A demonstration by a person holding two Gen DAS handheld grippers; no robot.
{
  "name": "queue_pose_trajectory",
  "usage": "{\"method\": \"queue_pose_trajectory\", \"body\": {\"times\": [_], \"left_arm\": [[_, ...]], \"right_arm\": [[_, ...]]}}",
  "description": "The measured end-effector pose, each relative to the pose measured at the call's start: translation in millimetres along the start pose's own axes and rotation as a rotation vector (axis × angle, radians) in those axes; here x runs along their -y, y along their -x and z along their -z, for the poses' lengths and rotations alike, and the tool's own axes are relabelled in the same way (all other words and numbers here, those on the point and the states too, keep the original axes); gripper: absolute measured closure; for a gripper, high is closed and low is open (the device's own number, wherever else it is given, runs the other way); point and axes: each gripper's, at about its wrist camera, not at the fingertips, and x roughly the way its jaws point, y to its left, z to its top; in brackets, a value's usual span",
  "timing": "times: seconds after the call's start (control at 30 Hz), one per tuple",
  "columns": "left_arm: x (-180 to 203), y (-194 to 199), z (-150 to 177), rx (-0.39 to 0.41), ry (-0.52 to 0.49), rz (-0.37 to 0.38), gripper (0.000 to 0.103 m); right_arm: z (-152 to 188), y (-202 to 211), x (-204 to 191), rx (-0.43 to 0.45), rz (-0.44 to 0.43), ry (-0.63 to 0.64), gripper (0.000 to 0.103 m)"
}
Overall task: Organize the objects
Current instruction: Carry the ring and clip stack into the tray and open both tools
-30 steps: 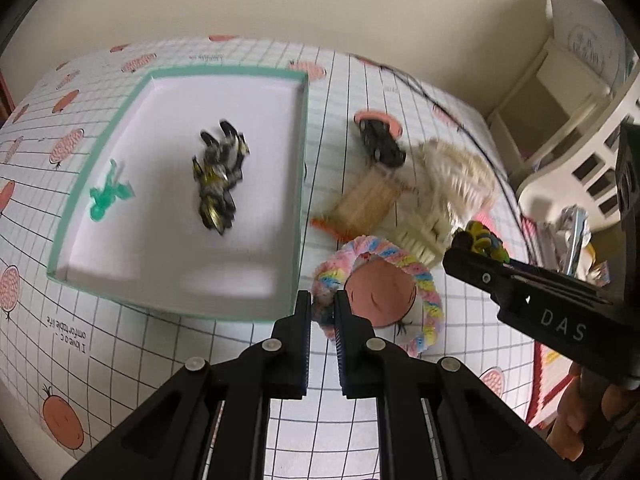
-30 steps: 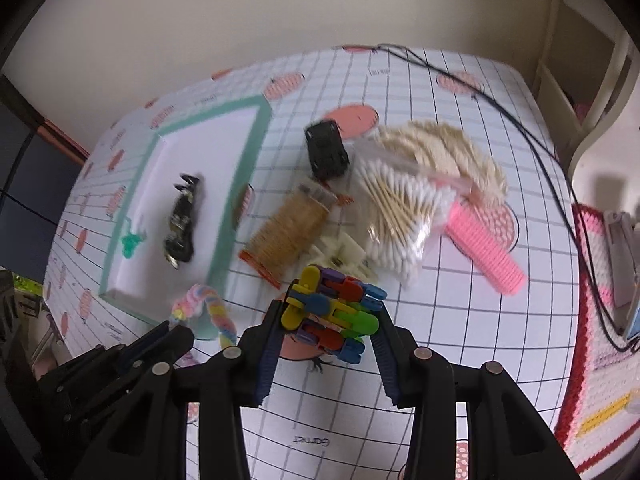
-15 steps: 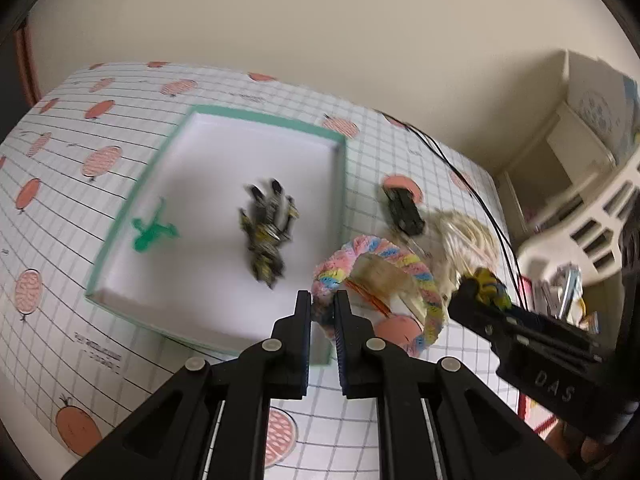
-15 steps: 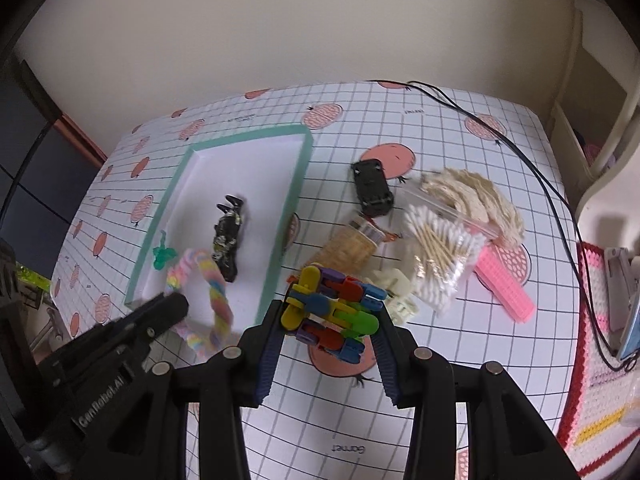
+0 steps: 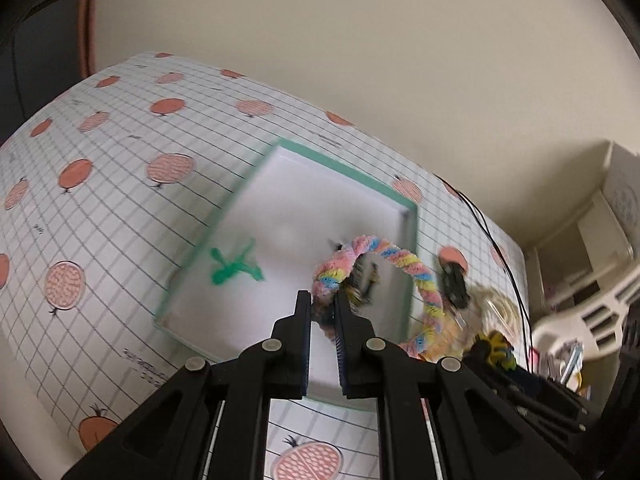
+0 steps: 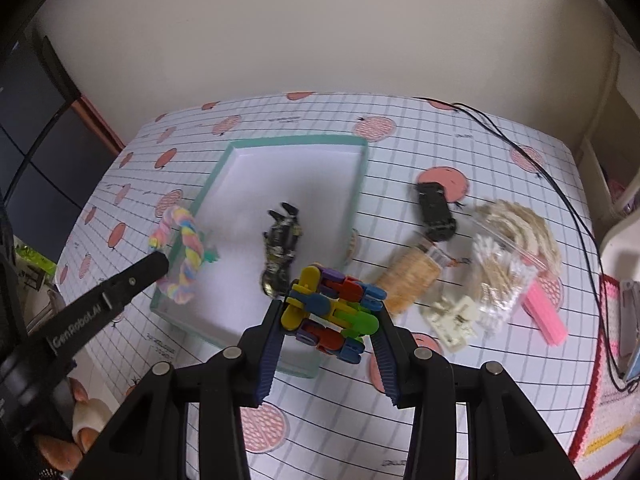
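Note:
My left gripper (image 5: 322, 300) is shut on a pastel twisted rope ring (image 5: 404, 258), which hangs above the white tray with a green rim (image 5: 348, 168). From the right wrist the same ring (image 6: 186, 256) sits over the tray's left rim (image 6: 216, 172) in the left gripper (image 6: 160, 262). My right gripper (image 6: 330, 314) is shut on a bundle of coloured plastic clips (image 6: 332, 312), above the tray's near right corner. Inside the tray lie a dark robot toy (image 6: 280, 248) and a green figure (image 5: 234, 268).
Right of the tray lie a black toy car (image 6: 436, 212), a clear box of toothpicks (image 6: 412, 276), a bag of cotton swabs (image 6: 500, 272), a cream clip (image 6: 456, 316), a pink comb (image 6: 546, 314) and a black cable (image 6: 560, 196). White shelving (image 5: 600, 300) stands beside the table.
My left gripper lifted the rope ring off the table and carried it left over the tray. My right gripper rose and moved left with the clips, toward the tray's corner.

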Motion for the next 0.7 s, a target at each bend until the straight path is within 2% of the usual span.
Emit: {"method": "queue_pose_trajectory", "body": {"times": [0.23,0.5,0.7], "left_arm": [[-34.2,1.0,-12.5,0.034,0.078,-0.057,0.092],[-62.6,-11.1,-16.8,0.004,0.133,-0.082,0.092],[-63.2,-31.8,-12.0,-0.055,0.105,-0.116,0.092]], "right_arm": [[-4.2,-13.8,-30.3,-0.014,-0.017,0.029,0.058],[-4.3,-36.0,-51.5,-0.045,-0.017,0.053,0.058],[2.0,-64.6,-56.5,-0.104,0.02,0.074,0.058]]}}
